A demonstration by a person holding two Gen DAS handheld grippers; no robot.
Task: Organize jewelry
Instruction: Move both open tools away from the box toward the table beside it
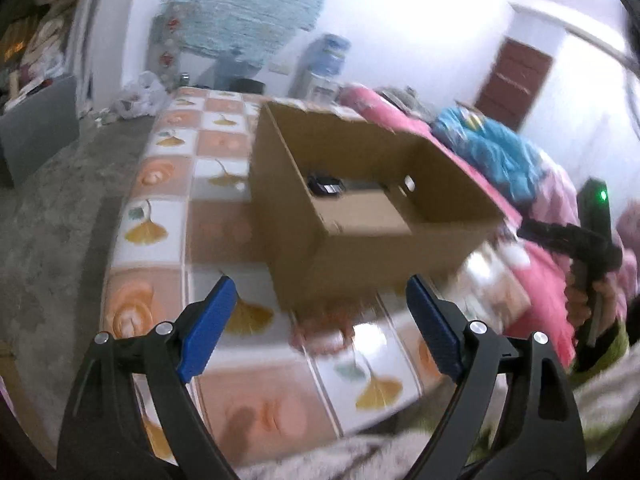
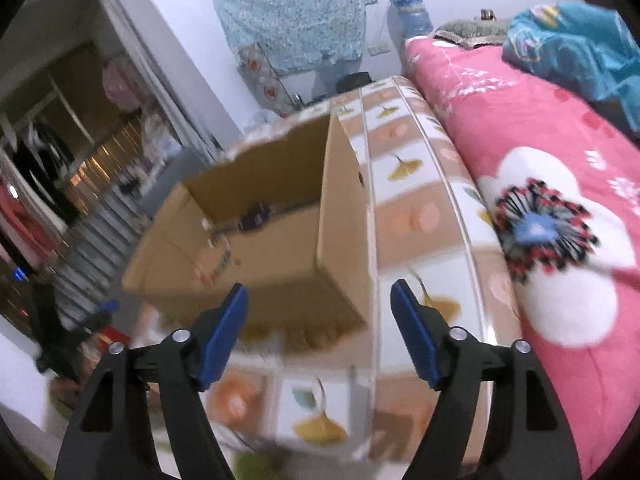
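An open-topped cardboard box (image 1: 360,248) stands on a sheet printed with squares of roses and yellow leaves (image 1: 160,216). A small dark object (image 1: 326,185) lies on the box floor; I cannot tell what it is. My left gripper (image 1: 320,286) hovers just short of the box's near corner, open, with nothing between its blue pads. In the right wrist view the same box (image 2: 340,208) is ahead and to the left, with the dark object (image 2: 256,218) inside. My right gripper (image 2: 320,290) is open and empty near the box's right front corner.
A pink flowered quilt (image 2: 540,184) lies along the right of the sheet, with a crumpled blue cloth (image 2: 580,48) on it. A hand (image 1: 600,292) grips a black handle at the right. Grey floor (image 1: 52,208) drops off to the left. A water dispenser (image 1: 324,64) stands at the far wall.
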